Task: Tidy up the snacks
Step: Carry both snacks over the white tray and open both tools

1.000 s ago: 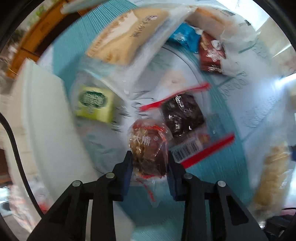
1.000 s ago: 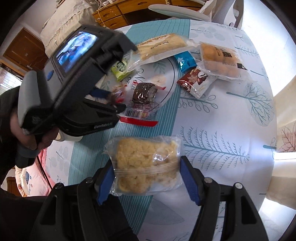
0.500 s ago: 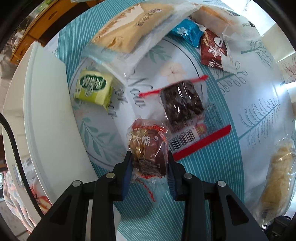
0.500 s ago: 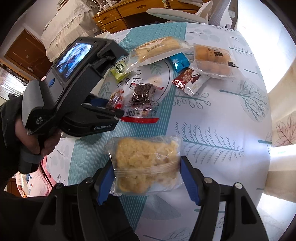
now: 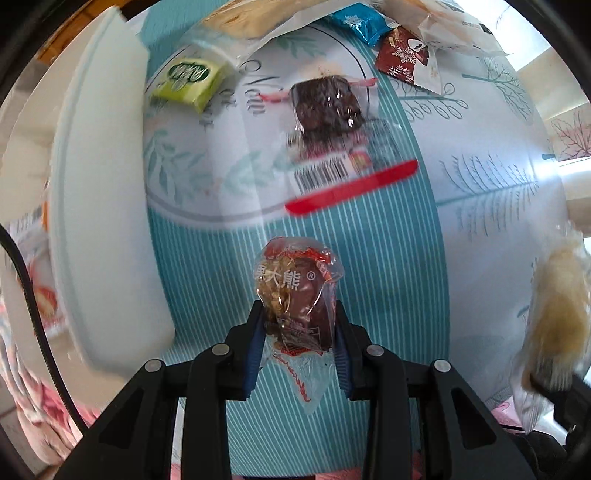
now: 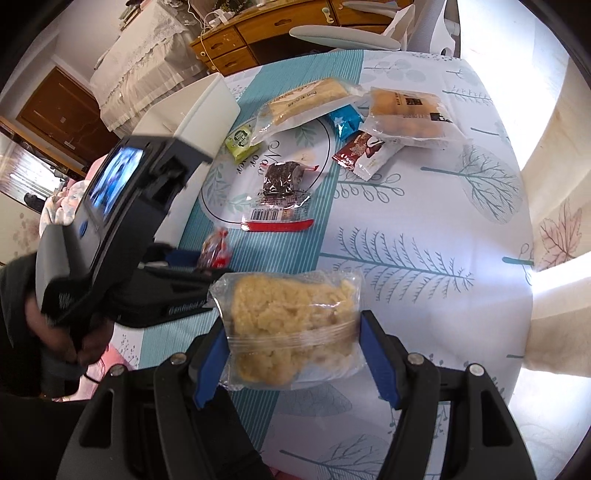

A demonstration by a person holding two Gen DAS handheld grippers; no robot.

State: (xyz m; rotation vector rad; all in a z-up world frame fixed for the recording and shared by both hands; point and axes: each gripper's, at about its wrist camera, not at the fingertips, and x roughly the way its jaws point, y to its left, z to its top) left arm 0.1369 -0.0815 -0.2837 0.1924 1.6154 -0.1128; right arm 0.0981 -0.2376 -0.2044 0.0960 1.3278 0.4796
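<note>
While both tongs sit over the table, we read each as pinching a snack. Left gripper [image 5: 298, 325]: pads pressed on a small brown nut candy [image 5: 291, 295] in clear wrap with red print, wrapper tail hanging below the jaws. It is lifted off the tablecloth [image 5: 369, 277], over the teal striped band. Right gripper [image 6: 295, 347]: blue pads clamped on both sides of a pale yellow puffed cake [image 6: 291, 328] in a clear bag, also off the table.

Ahead of the left tongs we see a dark brownie pack [image 5: 325, 107] with a barcode and red strip, lying flat. Further ahead and to the left, a green square pack [image 5: 188, 83]. Beyond that, a long beige pack [image 5: 243, 18], a blue foil pack [image 5: 360, 22] and a dark red pack with snowflakes [image 5: 402, 55], all clustered at the far edge. A bag of round yellow buns [image 6: 406, 110] overlaps the red pack in the right view.

Left of the left tongs: a white box [image 5: 99, 206], its rim just beside the green pack.

From the right view, the left tool and the hand [image 6: 59, 332] gripping it sit left of the right tongs, close by. Wooden drawers [image 6: 266, 33] stand beyond the table.
</note>
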